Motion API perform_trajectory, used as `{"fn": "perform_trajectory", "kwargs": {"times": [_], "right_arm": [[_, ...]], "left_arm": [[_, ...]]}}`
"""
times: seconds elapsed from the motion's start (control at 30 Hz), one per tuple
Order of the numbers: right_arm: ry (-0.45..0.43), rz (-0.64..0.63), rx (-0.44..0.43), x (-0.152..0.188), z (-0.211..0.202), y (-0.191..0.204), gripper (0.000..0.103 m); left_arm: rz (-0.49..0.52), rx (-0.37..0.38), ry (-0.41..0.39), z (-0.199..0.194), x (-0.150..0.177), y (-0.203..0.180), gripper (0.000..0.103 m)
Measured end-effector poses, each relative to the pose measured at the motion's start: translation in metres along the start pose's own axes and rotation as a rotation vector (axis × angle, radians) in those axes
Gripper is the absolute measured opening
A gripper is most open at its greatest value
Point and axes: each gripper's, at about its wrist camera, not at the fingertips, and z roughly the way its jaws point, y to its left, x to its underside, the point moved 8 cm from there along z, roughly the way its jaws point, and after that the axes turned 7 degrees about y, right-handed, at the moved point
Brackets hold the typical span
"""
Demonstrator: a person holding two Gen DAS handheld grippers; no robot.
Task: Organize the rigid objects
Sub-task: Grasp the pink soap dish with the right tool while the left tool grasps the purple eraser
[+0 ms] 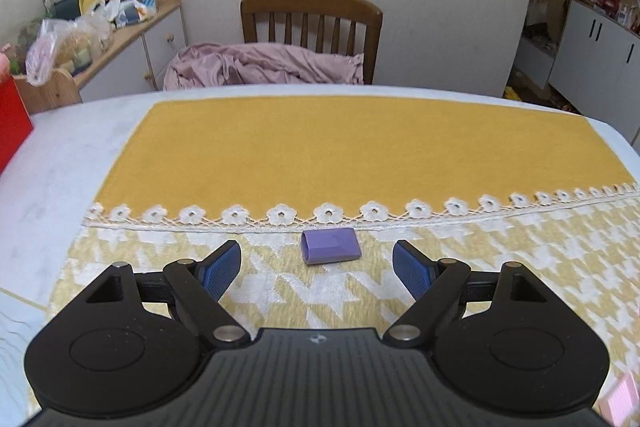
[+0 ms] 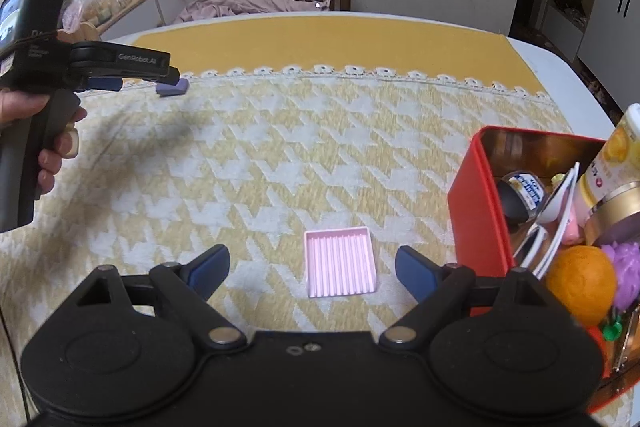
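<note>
The left gripper (image 1: 317,267) has its jaws spread wide and grasps nothing. A small purple block (image 1: 330,246) lies on the yellow-and-white cloth (image 1: 280,291) just ahead of the jaws, centred on the gap between them and clear of both blue pads (image 1: 220,269). In the right wrist view a hand (image 2: 52,147) holds that gripper at far left, tilted down over the block.

The right gripper (image 2: 312,269) also stands released, with nothing clamped. A pink ribbed tray (image 2: 340,261) rests flat on the cloth, in the gap between the jaws and slightly forward of the tips, touching neither. Just right of the right-hand jaw stands a red tin box (image 2: 472,203), its inside crowded with an orange (image 2: 580,283), bottles and other small things. The table (image 1: 72,155) runs on ahead of both jaws.
</note>
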Motion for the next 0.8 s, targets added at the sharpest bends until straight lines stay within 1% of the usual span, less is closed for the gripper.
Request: {"fn": "perform_trajectory", "kwargs": {"times": [0.13, 0.27, 0.53, 0.6, 0.63, 0.67, 0.7, 0.8], "right_arm": [[0.011, 0.002, 0.011, -0.001, 0.009, -0.001, 0.090], [0.017, -0.005, 0.019, -0.003, 0.015, -0.003, 0.089], [0.024, -0.015, 0.037, -0.001, 0.020, -0.001, 0.087], [0.022, -0.015, 0.033, -0.001, 0.021, 0.000, 0.086], [0.022, -0.021, 0.036, -0.001, 0.021, 0.000, 0.084], [0.026, -0.029, 0.036, 0.000, 0.022, 0.001, 0.078], [0.032, -0.037, 0.035, 0.000, 0.023, 0.002, 0.074], [0.023, -0.052, 0.047, 0.000, 0.023, 0.004, 0.067]], "left_arm": [[-0.018, -0.008, 0.013, 0.017, -0.001, 0.005, 0.083], [-0.010, -0.022, 0.018, 0.028, -0.001, 0.007, 0.083], [0.001, -0.026, -0.002, 0.033, 0.002, 0.008, 0.082], [0.006, -0.025, -0.010, 0.033, 0.001, 0.006, 0.077], [0.010, -0.023, -0.013, 0.033, 0.000, 0.005, 0.072], [0.012, -0.019, -0.015, 0.033, 0.000, 0.005, 0.067], [0.015, -0.016, -0.017, 0.032, 0.000, 0.004, 0.065], [0.022, -0.008, -0.017, 0.031, 0.000, 0.001, 0.054]]}}
